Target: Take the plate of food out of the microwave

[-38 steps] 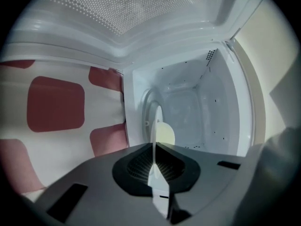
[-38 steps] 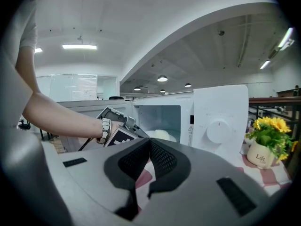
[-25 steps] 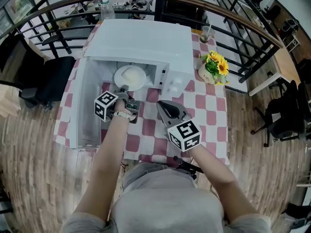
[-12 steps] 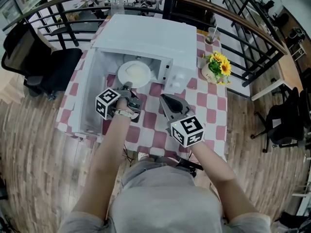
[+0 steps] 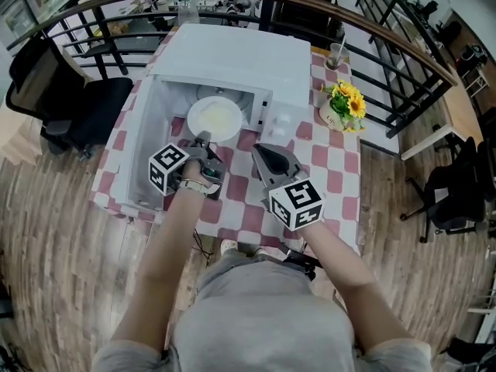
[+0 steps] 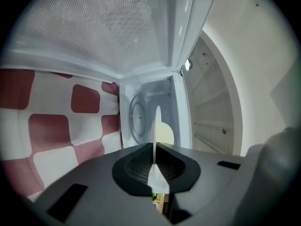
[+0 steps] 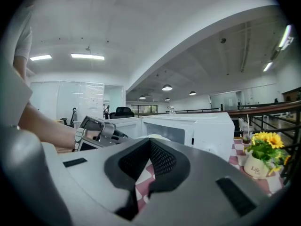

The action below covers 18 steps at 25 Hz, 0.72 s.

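Left gripper (image 5: 203,139) stays clenched on the near rim of the plate of food (image 5: 217,117) (seen edge-on between its jaws). The plate sits at the mouth of the open microwave (image 5: 240,60), scarcely shifted from a second ago. Right gripper (image 5: 265,153), jaws together and empty, hovers over the checked tablecloth (image 5: 325,169). Withdrawal appears barely begun.
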Available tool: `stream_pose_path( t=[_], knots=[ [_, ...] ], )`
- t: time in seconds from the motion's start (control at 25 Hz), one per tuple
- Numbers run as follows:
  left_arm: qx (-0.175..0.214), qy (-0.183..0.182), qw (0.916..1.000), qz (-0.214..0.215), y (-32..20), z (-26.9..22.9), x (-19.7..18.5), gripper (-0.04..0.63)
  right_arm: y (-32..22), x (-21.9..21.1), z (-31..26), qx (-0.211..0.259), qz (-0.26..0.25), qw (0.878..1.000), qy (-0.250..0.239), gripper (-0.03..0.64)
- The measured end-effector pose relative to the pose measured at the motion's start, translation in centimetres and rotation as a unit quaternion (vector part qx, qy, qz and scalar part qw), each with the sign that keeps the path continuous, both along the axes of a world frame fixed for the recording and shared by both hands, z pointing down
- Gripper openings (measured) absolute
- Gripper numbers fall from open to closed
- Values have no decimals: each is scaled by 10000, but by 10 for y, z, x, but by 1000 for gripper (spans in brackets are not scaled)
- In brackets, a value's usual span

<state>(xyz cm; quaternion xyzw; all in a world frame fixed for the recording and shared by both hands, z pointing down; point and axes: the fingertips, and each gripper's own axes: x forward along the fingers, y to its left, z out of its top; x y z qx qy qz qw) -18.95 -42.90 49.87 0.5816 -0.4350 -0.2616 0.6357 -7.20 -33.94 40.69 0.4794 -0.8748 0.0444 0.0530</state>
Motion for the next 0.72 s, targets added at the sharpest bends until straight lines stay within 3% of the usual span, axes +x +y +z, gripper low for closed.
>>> stream_pose_path(
  t=[0.4,0.72],
  knots=[
    [166,39,9999,-10,18,-27,4,15,1,8,-14,150,-85,9998,43,23],
    [302,283,9991,-20,39,-45,11,15,3,8,-15,157,-121,9998,-31,23]
  ],
)
